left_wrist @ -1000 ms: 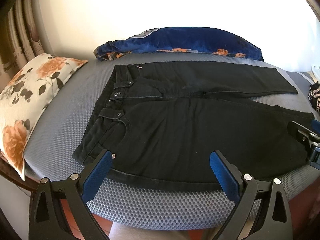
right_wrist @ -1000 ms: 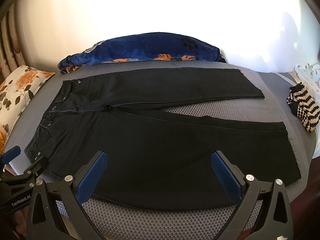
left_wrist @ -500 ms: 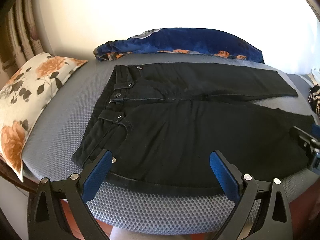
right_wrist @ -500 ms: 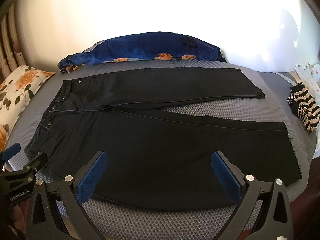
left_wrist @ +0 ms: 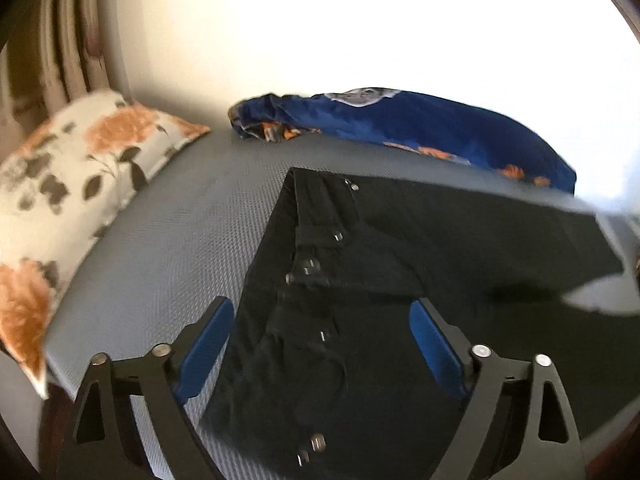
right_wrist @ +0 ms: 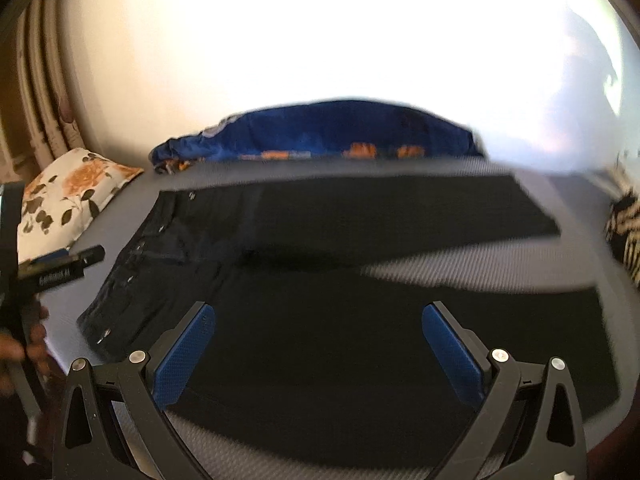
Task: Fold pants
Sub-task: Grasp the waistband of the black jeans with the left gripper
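Observation:
Black pants (left_wrist: 400,280) lie flat on a grey mesh mattress (left_wrist: 172,248), waistband to the left, both legs stretched to the right with a gap between them (right_wrist: 460,272). My left gripper (left_wrist: 320,344) is open and empty, just above the waistband's near corner. My right gripper (right_wrist: 320,344) is open and empty over the near leg (right_wrist: 360,340). The left gripper also shows at the left edge of the right wrist view (right_wrist: 60,268). Both views are motion-blurred.
A floral pillow (left_wrist: 68,192) lies at the left end of the mattress. A blue floral blanket (left_wrist: 400,128) is bunched along the back wall. A striped knit item (right_wrist: 624,224) sits at the right edge. The mattress's front edge is below the grippers.
Both grippers have moved forward and lower over the pants. The left one has swung in over the waistband. Both stay open.

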A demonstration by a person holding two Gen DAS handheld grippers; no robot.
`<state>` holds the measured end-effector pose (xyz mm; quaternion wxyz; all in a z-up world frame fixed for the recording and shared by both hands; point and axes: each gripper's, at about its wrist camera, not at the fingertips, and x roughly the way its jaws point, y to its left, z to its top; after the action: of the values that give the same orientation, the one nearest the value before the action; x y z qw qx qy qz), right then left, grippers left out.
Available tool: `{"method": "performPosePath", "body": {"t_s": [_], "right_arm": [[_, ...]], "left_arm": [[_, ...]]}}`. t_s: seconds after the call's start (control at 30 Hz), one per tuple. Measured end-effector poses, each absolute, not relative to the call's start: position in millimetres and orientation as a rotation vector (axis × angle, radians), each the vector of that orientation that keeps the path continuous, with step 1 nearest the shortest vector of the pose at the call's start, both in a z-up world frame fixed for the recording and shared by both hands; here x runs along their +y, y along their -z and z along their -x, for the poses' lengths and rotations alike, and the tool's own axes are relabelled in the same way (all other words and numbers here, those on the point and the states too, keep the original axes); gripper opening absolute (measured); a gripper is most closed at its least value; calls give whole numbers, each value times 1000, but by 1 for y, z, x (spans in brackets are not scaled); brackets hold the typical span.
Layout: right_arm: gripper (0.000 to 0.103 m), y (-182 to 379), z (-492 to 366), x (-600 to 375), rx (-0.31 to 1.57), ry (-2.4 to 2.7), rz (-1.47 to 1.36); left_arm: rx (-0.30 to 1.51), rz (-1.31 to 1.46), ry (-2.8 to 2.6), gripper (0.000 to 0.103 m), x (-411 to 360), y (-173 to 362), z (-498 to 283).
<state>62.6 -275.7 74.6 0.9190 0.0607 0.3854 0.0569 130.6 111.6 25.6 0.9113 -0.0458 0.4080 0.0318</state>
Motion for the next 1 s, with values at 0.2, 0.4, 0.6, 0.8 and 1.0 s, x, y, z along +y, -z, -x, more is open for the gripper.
{"method": "performPosePath", "body": {"t_s": [0.2, 0.4, 0.6, 0.8, 1.0], "right_arm": [[103, -93, -111, -272, 788, -157, -134], [103, -85, -159, -257, 837, -156, -103], [103, -66, -191, -240, 893, -154, -88], [103, -45, -214, -227, 950, -162, -75], [103, -33, -234, -218, 972, -167, -72]], "left_arm": [[932, 303, 16, 65, 164, -12, -205], [1045, 553, 179, 55, 204, 22, -279], [1097, 611, 214, 35, 219, 55, -331], [1111, 628, 250, 34, 225, 71, -360], [1129, 631, 396, 33, 217, 71, -380]]}}
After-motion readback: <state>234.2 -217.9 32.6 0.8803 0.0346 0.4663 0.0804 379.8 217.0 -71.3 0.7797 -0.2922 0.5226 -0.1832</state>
